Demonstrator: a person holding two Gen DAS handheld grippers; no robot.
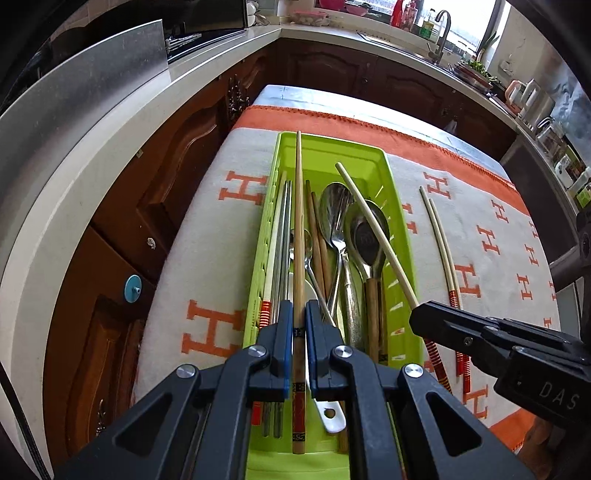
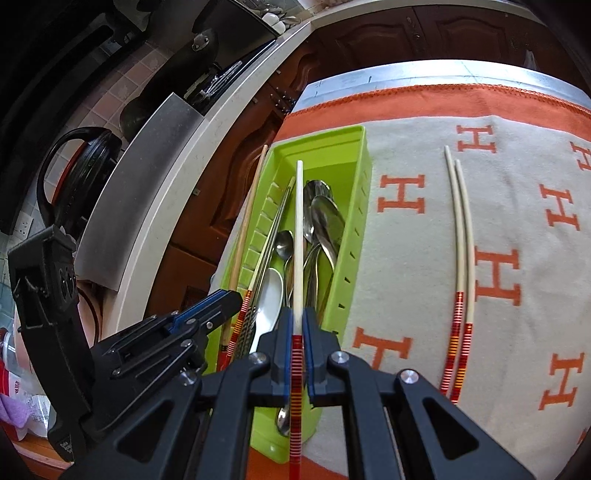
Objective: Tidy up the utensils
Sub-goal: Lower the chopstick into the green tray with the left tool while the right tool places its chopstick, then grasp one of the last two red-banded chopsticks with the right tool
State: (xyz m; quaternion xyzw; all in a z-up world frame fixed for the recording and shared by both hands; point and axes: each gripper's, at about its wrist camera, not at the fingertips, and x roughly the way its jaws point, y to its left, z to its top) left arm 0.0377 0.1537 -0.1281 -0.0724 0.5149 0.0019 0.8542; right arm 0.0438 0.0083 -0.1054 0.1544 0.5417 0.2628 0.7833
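Observation:
A green utensil tray (image 1: 334,151) (image 2: 354,155) lies on an orange-and-grey cloth. It holds spoons (image 1: 334,214) (image 2: 325,218), several chopsticks and a white spoon (image 2: 271,295). My left gripper (image 1: 299,317) is shut on a wooden chopstick (image 1: 298,206) held lengthwise over the tray's left side. My right gripper (image 2: 297,325) is shut on a cream chopstick with a red-striped end (image 2: 298,221), held over the tray's middle; it shows in the left wrist view (image 1: 373,232) too. Two matching cream chopsticks (image 1: 441,243) (image 2: 461,236) lie on the cloth to the right of the tray.
The cloth-covered table (image 1: 491,266) (image 2: 480,110) sits beside a white counter (image 1: 110,147) (image 2: 207,155) with dark wooden cabinets (image 1: 177,155) on the left. A sink and faucet (image 1: 441,33) stand on the far counter.

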